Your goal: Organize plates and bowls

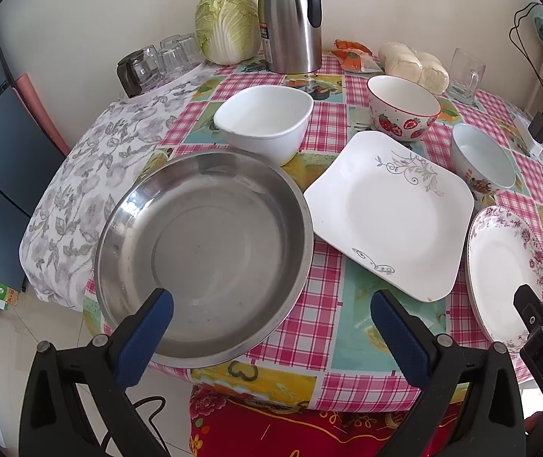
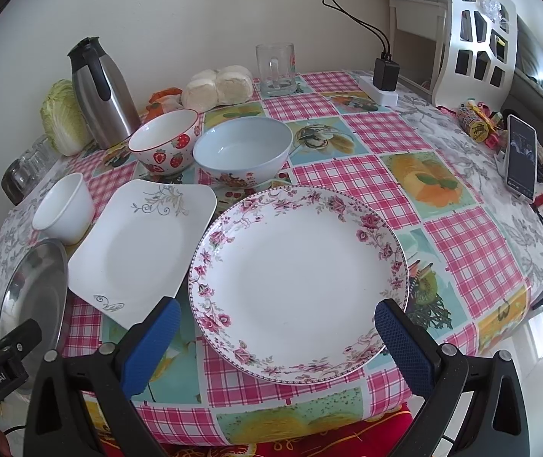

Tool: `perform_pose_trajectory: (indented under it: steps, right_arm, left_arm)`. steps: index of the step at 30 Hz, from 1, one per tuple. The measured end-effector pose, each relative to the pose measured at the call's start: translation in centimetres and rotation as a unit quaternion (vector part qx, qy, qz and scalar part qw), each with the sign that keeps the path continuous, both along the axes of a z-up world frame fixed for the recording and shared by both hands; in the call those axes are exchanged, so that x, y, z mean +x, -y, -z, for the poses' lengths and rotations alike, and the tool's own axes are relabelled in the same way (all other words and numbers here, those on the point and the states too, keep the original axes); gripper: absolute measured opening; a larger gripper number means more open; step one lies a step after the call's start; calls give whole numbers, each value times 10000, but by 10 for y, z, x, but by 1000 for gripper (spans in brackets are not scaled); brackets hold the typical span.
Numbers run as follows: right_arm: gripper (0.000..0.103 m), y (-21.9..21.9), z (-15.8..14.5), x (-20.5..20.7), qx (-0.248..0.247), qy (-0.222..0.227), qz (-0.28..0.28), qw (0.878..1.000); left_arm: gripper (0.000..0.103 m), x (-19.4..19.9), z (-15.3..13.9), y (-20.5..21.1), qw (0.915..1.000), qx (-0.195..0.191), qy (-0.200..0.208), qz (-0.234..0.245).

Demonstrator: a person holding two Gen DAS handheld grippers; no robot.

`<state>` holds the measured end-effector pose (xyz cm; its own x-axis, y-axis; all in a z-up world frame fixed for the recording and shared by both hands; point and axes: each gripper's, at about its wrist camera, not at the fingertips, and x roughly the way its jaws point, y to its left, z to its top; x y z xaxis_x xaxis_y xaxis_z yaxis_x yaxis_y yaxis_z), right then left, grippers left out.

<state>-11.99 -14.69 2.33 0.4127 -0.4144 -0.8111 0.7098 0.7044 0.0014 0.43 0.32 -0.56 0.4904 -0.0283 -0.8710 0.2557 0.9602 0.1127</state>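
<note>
Blue fingers [image 1: 146, 339] hide the steel basin [image 1: 203, 255] near rim.

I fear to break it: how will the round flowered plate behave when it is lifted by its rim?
The round flowered plate looks glazed ceramic, so probably stiff, fragile and slippery. It lies flat with a thin rim, so blue fingers may slide off.

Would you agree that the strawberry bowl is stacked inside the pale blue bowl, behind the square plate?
Not quite: the strawberry bowl stands on the tablecloth beside the pale blue bowl, not inside it. Both are behind the square plate, as the right wrist view shows.
</note>
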Motion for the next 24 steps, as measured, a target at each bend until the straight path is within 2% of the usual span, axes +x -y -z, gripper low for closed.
perform_pose_trajectory:
  steps: [24]
  right_arm:
    - [103, 1, 4, -3, -17, -35, 21, 10000]
  left_arm:
    - [103, 0, 1, 0, 10000, -6, -1, 6]
